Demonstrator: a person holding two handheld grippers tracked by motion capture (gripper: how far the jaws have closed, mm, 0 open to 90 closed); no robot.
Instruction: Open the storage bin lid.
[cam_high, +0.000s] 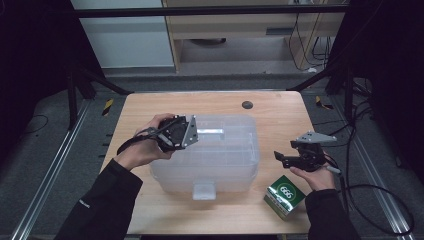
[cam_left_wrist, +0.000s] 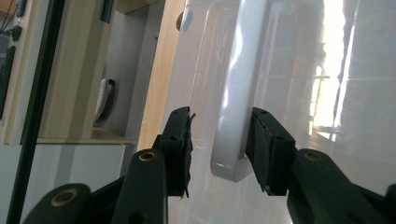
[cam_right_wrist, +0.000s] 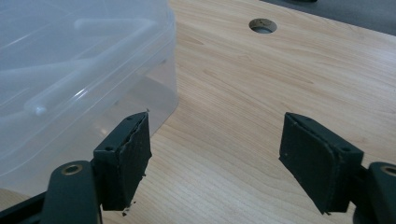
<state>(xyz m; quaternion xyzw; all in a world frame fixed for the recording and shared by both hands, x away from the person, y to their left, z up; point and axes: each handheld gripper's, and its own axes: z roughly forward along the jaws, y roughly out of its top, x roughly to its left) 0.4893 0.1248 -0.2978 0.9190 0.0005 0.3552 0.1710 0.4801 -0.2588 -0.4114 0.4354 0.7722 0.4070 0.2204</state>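
A clear plastic storage box (cam_high: 220, 155) with its lid on stands in the middle of the wooden table (cam_high: 280, 115). My left gripper (cam_high: 192, 134) hovers over the lid's left part. In the left gripper view its jaws (cam_left_wrist: 219, 135) straddle the white lid handle (cam_left_wrist: 238, 93): the right pad touches it and a gap remains at the left pad, so the gripper is open. My right gripper (cam_high: 281, 159) is held over bare table just right of the box. Its jaws (cam_right_wrist: 215, 140) stand wide open with nothing between them, and the box's corner (cam_right_wrist: 70, 70) is at their left.
A small green carton (cam_high: 285, 196) marked 666 lies near the table's front right corner, below my right hand. A round hole (cam_high: 247, 104) sits in the tabletop behind the box. The box's front latch (cam_high: 204, 190) faces me. Cables trail off the table's right side.
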